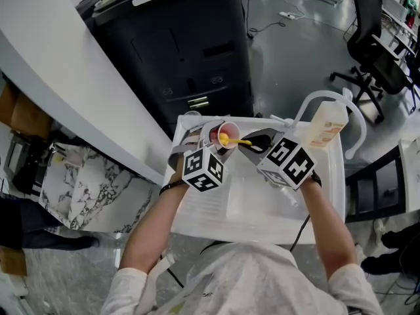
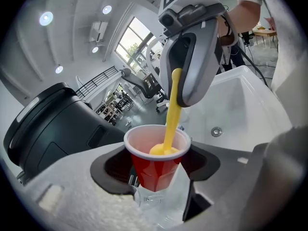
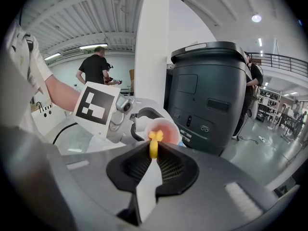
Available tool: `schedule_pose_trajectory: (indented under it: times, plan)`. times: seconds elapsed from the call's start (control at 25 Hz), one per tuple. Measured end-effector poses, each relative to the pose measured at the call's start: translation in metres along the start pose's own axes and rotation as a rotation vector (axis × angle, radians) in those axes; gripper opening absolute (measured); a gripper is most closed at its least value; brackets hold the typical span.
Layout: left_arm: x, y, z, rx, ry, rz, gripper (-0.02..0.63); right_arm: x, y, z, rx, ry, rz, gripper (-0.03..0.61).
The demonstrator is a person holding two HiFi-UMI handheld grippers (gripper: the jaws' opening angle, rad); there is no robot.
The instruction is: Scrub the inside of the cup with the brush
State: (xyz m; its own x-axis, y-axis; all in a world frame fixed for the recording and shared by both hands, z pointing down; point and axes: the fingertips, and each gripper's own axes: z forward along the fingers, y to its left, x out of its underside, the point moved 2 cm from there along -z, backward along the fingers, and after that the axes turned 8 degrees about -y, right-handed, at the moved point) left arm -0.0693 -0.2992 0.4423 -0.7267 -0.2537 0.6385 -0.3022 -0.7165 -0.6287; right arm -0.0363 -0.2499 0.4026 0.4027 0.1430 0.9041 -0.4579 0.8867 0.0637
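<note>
Red tapered cup (image 2: 155, 153) sits pinched in the left tongs (image 2: 156, 173); right tongs (image 3: 152, 163) clamp the smooth yellow brush (image 2: 171, 114), head inside.

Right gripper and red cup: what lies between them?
The yellow brush bridges that stretch: the right gripper clamps its handle, and its head sits inside the red cup. The left gripper view shows this best.

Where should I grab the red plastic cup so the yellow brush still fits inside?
On the red plastic cup, probably the tapered side wall below the rim, coming from the side: the round wall offers opposite faces, and the yellow brush fills the open mouth.
</note>
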Motion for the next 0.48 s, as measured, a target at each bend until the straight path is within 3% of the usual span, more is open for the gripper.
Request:
schedule_pose_trajectory:
  times: [0.48]
  plan:
    - [0.005,-0.009,0.000,0.028,0.004,-0.001,0.301,-0.012,-0.008,-0.005,0.008,-0.045,0.054,0.034]
